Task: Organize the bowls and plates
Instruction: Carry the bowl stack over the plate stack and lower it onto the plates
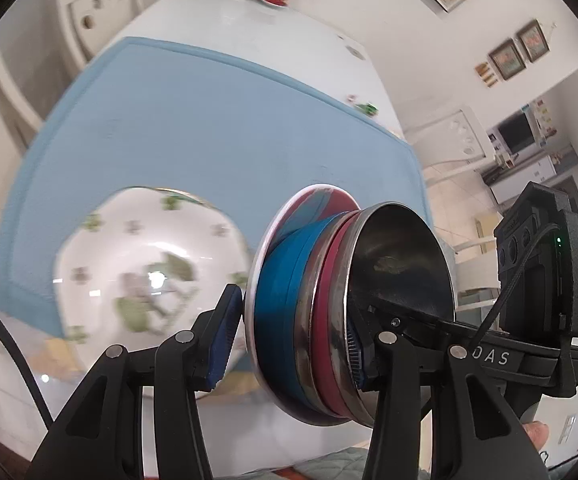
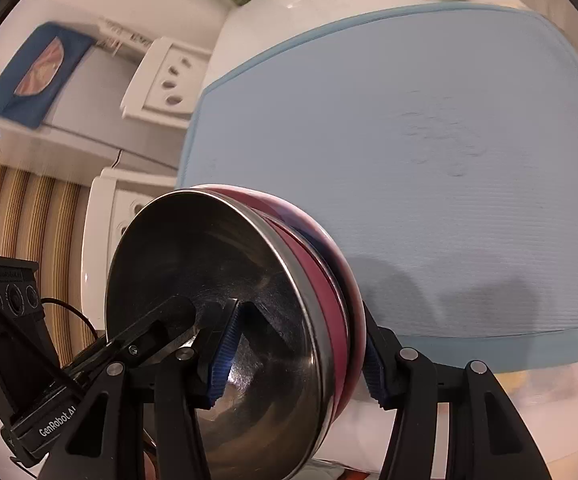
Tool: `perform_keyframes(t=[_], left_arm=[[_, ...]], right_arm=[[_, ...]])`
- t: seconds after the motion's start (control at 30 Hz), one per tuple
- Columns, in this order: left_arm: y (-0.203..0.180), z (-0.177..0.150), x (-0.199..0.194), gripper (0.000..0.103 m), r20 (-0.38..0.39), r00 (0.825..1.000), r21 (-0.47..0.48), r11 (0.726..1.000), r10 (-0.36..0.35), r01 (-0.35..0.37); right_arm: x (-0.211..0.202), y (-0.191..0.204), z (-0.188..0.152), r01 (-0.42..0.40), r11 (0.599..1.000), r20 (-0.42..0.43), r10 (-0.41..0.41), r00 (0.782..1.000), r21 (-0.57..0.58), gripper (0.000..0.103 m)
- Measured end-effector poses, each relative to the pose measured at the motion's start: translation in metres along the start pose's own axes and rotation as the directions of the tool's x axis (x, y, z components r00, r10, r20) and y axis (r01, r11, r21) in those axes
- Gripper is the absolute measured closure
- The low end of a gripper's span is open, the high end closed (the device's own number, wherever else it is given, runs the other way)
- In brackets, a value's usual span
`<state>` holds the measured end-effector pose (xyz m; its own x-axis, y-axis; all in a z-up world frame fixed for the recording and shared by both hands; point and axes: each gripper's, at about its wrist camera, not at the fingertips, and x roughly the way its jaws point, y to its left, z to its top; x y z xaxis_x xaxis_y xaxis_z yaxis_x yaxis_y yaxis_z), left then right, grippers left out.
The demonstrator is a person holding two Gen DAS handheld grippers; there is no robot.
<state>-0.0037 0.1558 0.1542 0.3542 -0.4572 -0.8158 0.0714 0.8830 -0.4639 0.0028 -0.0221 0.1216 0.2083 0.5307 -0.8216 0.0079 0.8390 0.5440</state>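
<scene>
Stack of nested bowls (image 1: 321,300), held on edge between both my pairs of fingers, above the blue mat (image 1: 209,128) on the white worktop (image 1: 249,20). The stack's axis runs sideways, from one finger to the other; the rims stand near vertical. The open mouth of the innermost steel bowl (image 2: 225,300) faces my right side in the left view and my left side in the right view. Layers counted on the side wall: one pale outer rim, one blue band, one magenta band, one steel bowl; exact bowl count uncertain. My left fingers (image 1: 293,336) are clenched on the stack, one pad on the outer base, one inside the steel bowl. My right fingers (image 2: 295,356) clamp it likewise. One flowered white plate (image 1: 145,264), blurred, lies beyond my left-hand finger on the mat's near edge.
</scene>
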Motion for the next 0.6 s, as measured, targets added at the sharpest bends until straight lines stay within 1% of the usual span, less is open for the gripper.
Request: perform_keyframes(t=[0.23, 0.33, 0.43, 0.6], left_arm=[[0.061, -0.004, -0.008, 0.061, -0.032, 0.999, -0.037, 0.999, 0.018, -0.019], [0.079, -0.001, -0.004, 0.061, -0.052, 0.999, -0.041, 0.999, 0.008, -0.010], [0.092, 0.002, 0.003, 0.061, -0.072, 0.997, -0.025, 1.000, -0.002, 0.000], [0.104, 0.006, 0.012, 0.061, -0.098, 0.995, -0.007, 1.000, -0.012, 0.012]], right_arm=[[0.053, 0.038, -0.008, 0.013, 1.000, -0.054, -0.013, 0.998, -0.001, 0.050], [0.072, 0.046, -0.007, 0.028, 1.000, -0.072, -0.027, 0.997, 0.010, 0.050], [0.085, 0.050, -0.006, 0.052, 0.998, -0.078, -0.050, 0.996, 0.018, 0.050], [0.101, 0.057, 0.000, 0.101, 0.994, -0.075, -0.099, 0.992, 0.031, 0.050]])
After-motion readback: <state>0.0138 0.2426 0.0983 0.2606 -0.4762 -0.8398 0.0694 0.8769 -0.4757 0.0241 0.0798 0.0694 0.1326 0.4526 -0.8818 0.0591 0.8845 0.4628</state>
